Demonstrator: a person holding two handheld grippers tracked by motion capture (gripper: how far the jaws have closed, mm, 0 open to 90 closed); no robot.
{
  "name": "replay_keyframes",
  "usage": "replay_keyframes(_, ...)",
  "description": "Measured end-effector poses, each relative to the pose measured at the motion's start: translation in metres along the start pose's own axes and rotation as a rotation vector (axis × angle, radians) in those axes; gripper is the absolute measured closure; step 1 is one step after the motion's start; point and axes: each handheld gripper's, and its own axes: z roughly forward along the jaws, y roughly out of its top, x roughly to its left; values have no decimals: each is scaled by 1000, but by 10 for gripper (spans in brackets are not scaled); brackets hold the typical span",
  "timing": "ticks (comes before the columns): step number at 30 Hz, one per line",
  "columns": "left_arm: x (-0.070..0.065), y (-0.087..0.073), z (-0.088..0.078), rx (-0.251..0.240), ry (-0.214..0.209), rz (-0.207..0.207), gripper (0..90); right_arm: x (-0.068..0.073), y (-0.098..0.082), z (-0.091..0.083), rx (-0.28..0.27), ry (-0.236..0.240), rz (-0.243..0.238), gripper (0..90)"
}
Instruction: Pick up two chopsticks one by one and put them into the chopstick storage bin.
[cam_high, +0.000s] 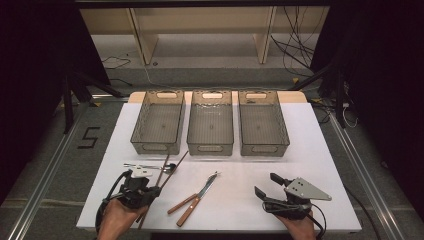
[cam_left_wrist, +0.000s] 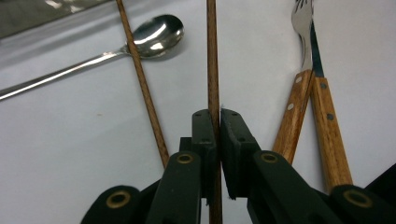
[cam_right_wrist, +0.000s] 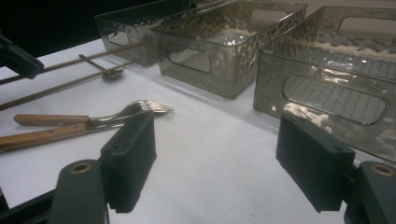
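A: What has the left gripper (cam_left_wrist: 217, 116) got?

B: One chopstick (cam_left_wrist: 213, 56) — its jaws are pressed nearly together on the thin wooden stick, which runs straight up between the pads in the left gripper view. In the high view the left gripper (cam_high: 139, 186) sits near the front-left corner of the table (cam_high: 240, 200), and the held stick slants away from it toward the bins.

A: And its partner?

B: The second chopstick (cam_left_wrist: 142, 84) lies just beside the held one, on the table, crossing the handle of a long metal spoon (cam_left_wrist: 156, 35). I'd say the two sticks are apart, not touching, though near the jaws the view is too cramped to be sure.

A: Which way does the long axis point?

B: From the front edge up toward the left bin (cam_high: 159, 121) of three grey bins along the back edge. So the stick already points roughly at that bin, and the left hand (cam_high: 117, 220) is the nearer one by far.

A: The right gripper (cam_high: 267, 186)?

B: Jaws spread wide, nothing between them, resting near the front-right corner. A wooden-handled fork (cam_high: 192, 197) and knife (cam_high: 199, 200) lie between the two grippers — closer to the middle of the front edge.
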Motion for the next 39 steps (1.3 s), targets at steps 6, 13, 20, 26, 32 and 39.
replay_keyframes(6,11,4,-12,-38,4,-23,845,0,0,0,-4,3,1,290)
replay_keyframes(13,34,19,-27,-123,12,-77,845,1,0,0,-6,7,1,289)
replay_keyframes(20,54,39,-33,-190,23,-114,845,0,0,0,-5,7,2,289)
replay_keyframes(26,65,55,-29,-215,32,-125,845,0,0,0,-7,8,7,289)
replay_keyframes(32,75,73,-28,-238,28,-134,845,-1,1,-1,-8,10,9,289)
replay_keyframes(39,85,93,-23,-246,27,-137,845,-1,1,-1,-9,10,14,289)
